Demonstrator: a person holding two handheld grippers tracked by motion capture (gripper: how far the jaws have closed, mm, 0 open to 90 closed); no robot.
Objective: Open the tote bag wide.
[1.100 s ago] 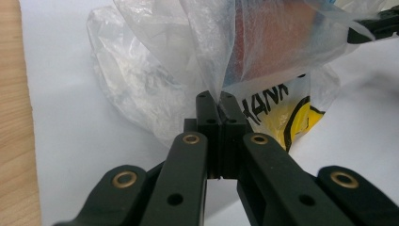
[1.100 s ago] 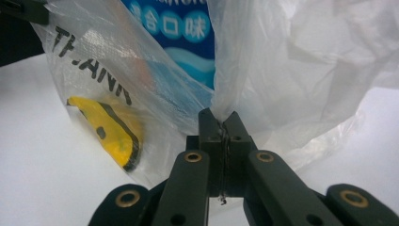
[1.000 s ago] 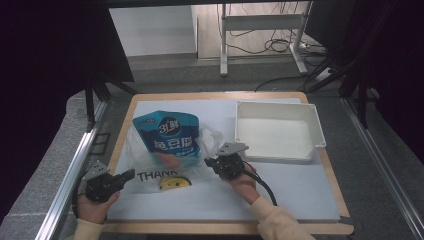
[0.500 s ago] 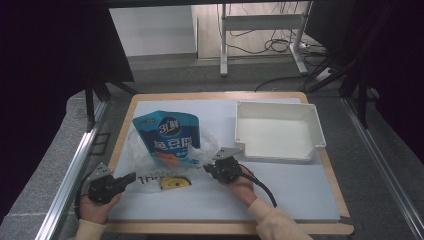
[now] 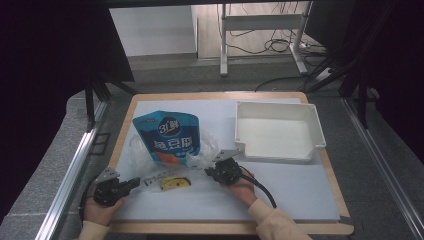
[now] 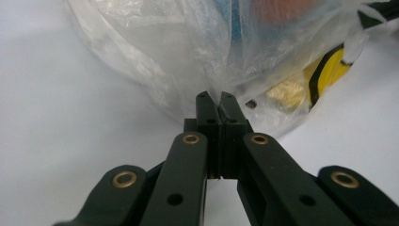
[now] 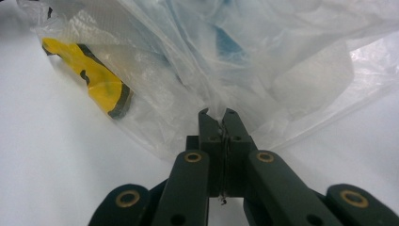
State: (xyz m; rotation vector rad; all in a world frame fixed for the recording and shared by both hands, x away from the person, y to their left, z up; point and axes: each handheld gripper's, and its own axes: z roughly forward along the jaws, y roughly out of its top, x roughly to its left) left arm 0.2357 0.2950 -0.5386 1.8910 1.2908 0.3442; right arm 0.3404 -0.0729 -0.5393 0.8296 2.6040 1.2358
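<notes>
Holding a clear plastic bag by two edges, you have both tools low at the near side of the desk: your left tool is pressed together on a thin fold of the film at the bag's near left edge, and your right tool pinches the film on the bag's right side in the same way. In the left tool's view the jaws meet with a sliver of plastic between the tips, and the right tool's view shows the same tight nip on a gathered pleat. The bag lies flat on the white mat, spread between your two hands, with a yellow-and-black printed patch near its front edge. A little farther back, a blue pouch sits in or on the bag's upper part; from these views you cannot tell whether it is fully inside. Beyond and to the right stands an empty white tray, well apart from the bag. This looks like the stage of opening or straightening the bag around the pouch. The next move likely calls for drawing the two pinched edges apart evenly and gently, since the film is thin and could slip out or tear if one side pulls harder.
</notes>
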